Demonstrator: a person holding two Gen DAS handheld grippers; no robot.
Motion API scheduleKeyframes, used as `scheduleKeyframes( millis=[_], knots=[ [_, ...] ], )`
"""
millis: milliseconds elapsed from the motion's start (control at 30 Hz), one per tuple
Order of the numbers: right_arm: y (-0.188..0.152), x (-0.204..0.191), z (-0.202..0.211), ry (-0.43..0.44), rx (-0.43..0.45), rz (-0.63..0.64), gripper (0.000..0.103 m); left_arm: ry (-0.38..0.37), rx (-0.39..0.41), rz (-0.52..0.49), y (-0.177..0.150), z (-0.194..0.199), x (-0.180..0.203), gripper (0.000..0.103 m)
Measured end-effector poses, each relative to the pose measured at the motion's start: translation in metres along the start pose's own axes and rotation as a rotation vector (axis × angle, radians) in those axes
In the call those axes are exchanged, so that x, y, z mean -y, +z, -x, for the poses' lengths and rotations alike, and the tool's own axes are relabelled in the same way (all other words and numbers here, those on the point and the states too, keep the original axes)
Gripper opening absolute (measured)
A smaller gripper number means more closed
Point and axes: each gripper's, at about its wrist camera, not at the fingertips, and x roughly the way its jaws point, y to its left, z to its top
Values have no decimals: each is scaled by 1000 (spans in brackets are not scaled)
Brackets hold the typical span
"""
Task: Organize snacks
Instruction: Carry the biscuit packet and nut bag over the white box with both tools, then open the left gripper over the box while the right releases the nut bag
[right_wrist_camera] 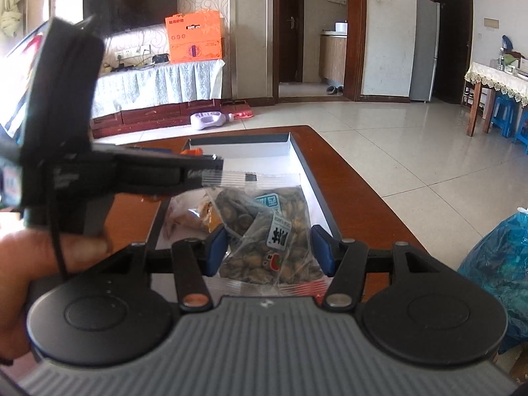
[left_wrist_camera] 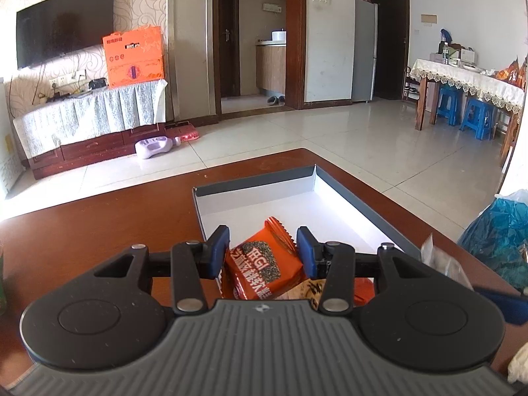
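Snacks are gathering in the near end of the box, a shallow grey tray with a white floor on the tabletop. An orange packet lies there, directly between the blue pads of the left claw. The pads stand a little wider than the packet, and whether they press on it cannot be told. A brown wrapper lies just beside it.

The right claw is spread open over a clear bag of nuts. That bag lies in the near part of the box with its long axis running away from the claw, roughly along the box's length, and neither pad touches it. The left claw reaches in from the left, level and side-on above the far end of the bag.

Both packets look placed already, so each claw probably only needs to lift straight up and back. A blue plastic bag sits to the right, nearer the right claw, likely holding more snacks.
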Motion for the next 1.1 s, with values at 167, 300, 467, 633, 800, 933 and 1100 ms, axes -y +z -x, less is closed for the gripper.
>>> scheduleKeyframes(
  millis=[167, 300, 467, 633, 800, 933, 1100],
  knots=[
    [1, -3, -10, 8, -29, 29, 58, -25, -6, 3, 7, -18, 0, 51],
    [2, -7, -20, 6, -60, 55, 58, -50, -2, -40, 11, -30, 12, 51],
    [2, -8, -27, -9, -80, 66, 58, -75, -18, -49, 17, -47, 17, 54],
    [4, -16, -30, -4, -89, 87, 58, -81, -27, -23, 21, -56, 13, 68],
    [3, -24, -32, -1, -88, 112, 58, -60, -16, -27, 23, -53, 9, 85],
    [3, -29, -34, -4, -85, 123, 58, -58, -8, -28, 22, -48, 8, 91],
    [-4, -32, -33, -15, -68, 140, 59, -55, -2, -38, 22, -40, 5, 92]
  ],
)
